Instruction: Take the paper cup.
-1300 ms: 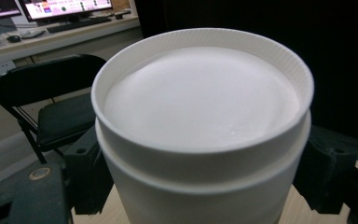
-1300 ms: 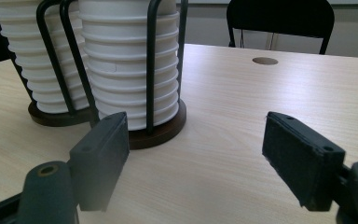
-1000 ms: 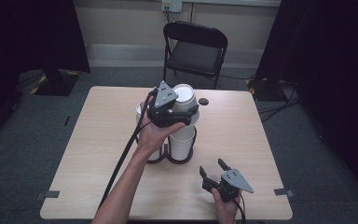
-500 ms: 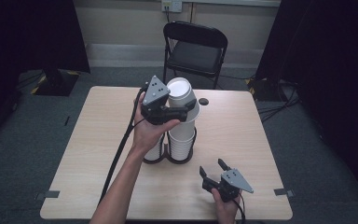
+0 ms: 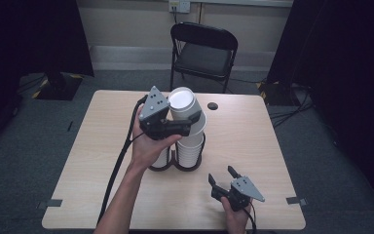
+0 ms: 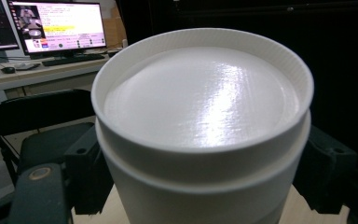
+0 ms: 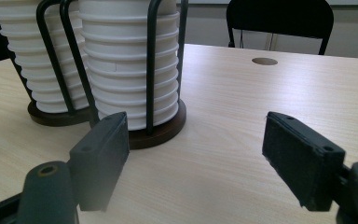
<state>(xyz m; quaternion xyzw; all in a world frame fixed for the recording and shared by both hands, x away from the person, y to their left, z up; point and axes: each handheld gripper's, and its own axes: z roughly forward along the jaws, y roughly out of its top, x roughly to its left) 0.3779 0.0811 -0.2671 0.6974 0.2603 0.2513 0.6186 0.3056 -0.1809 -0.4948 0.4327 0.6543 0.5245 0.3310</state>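
The left gripper [image 5: 187,127] is clamped on one white cup [image 5: 187,111], bottom-up, above the stacked cups [image 5: 190,147] in the wire holder [image 5: 175,165]. The right gripper [image 5: 221,177] rests wide open and empty on the table [image 5: 272,146]. Judgement: removal done, placement outstanding.

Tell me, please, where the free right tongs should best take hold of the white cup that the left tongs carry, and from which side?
Probably on the cup's lower wall, from the right side in the high view. The left tongs already clamp the wall from the left below the rim, and the cup is tilted above the stacked cups, so that part looks free. The right tongs stand open, seemingly wide enough for its round body.
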